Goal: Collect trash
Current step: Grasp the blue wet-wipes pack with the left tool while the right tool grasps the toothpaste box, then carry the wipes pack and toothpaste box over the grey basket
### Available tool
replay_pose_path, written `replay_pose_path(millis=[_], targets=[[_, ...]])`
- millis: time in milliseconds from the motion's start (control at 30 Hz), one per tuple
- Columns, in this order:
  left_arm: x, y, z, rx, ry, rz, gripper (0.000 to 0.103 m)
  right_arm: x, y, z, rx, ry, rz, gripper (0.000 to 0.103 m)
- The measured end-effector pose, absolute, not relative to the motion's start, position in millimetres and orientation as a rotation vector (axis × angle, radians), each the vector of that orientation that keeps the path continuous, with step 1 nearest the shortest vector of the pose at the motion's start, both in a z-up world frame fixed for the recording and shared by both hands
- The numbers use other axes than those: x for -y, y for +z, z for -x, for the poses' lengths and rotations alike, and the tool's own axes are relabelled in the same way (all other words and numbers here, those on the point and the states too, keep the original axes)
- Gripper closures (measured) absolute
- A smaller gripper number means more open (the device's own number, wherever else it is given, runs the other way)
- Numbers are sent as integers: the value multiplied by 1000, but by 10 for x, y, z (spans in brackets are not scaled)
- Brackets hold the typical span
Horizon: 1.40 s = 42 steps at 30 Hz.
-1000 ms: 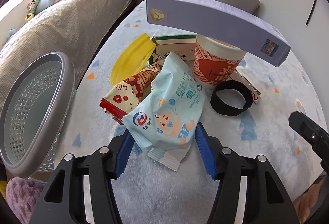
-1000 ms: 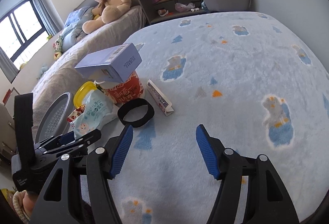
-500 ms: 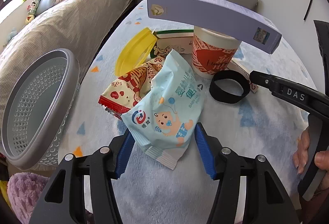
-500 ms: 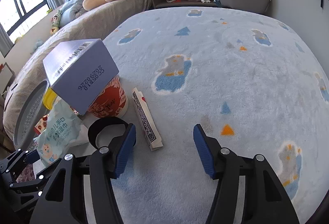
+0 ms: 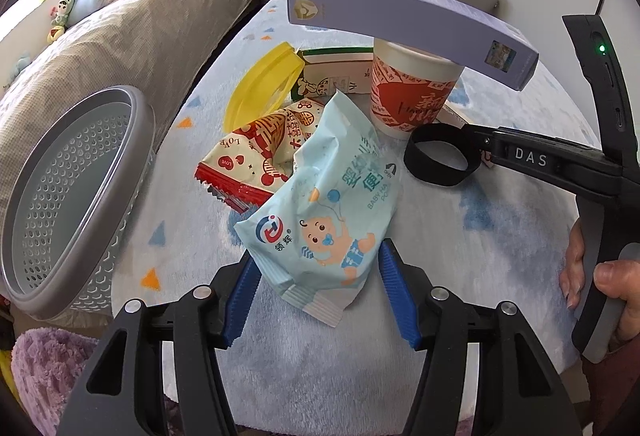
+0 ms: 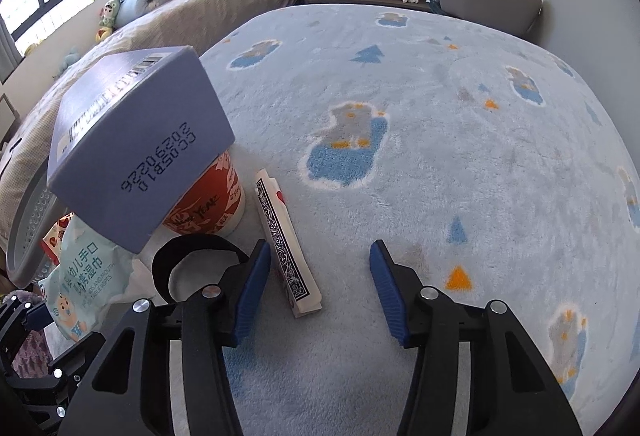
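While sizing up the trash pile, start with the pale blue wipes packet (image 5: 320, 203), lower centre of the left wrist view. Clamped by its near end between the blue pads of the left gripper (image 5: 316, 296), squeezed on both side edges. Looks light, soft and crinkly, with slick film, so likely to sag or slip if held only by the sealed end. Better to bite across the puffy middle. Leans at its far end on a red snack wrapper (image 5: 256, 155), with a yellow lid (image 5: 264, 83) just behind. Further right, a black ring (image 5: 436, 159) beside a red cup (image 5: 408, 95), topped by a long purple box (image 5: 400, 15) that overhangs and probably tips easily. Far left, a grey mesh basket (image 5: 60, 187), presumably the dump spot. Over in the right wrist view, closing the right gripper (image 6: 316, 284) around the near end of a flat card pack (image 6: 284, 236) on the rug (image 6: 440, 155). No pad contact yet, so nothing grasped there.
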<state>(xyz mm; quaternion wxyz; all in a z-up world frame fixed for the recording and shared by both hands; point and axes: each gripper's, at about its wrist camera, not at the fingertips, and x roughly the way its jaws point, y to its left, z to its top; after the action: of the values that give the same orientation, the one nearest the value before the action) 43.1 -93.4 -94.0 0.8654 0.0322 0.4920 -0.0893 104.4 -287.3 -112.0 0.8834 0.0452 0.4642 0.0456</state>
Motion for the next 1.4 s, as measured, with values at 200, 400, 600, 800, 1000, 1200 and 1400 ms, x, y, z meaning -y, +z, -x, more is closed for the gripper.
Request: replay_pose_path(millis=[200,400,600,800,1000,1200,1400], targets=[[935,-949,-450,-1039,-195,-59,46,2867,-1107,-991,-951,115,-97,86],[933,-951,-457,-1039,-205,-54,40,2961,-1050,-848,-932,103,-151,87],[970,-961,-496,-1035,-209,-63,32,3086,-1014,-630,-924,91,-234,87],[1041,-960,-576,-1023,-211,-60,32,3098,-1019,-399,-928,88,-291,87],[1065,-961,-593,-1025,-229,-44,45,3066,-954,-194,-913,89,-324,87],[1066,-881,-497,-1002,-253,-33,49,3045,-864,-32,-894,79,-357,87],[1004,-747,-396,-963,-253,-38,49,3026,-829,107,-891,61,-390,87]])
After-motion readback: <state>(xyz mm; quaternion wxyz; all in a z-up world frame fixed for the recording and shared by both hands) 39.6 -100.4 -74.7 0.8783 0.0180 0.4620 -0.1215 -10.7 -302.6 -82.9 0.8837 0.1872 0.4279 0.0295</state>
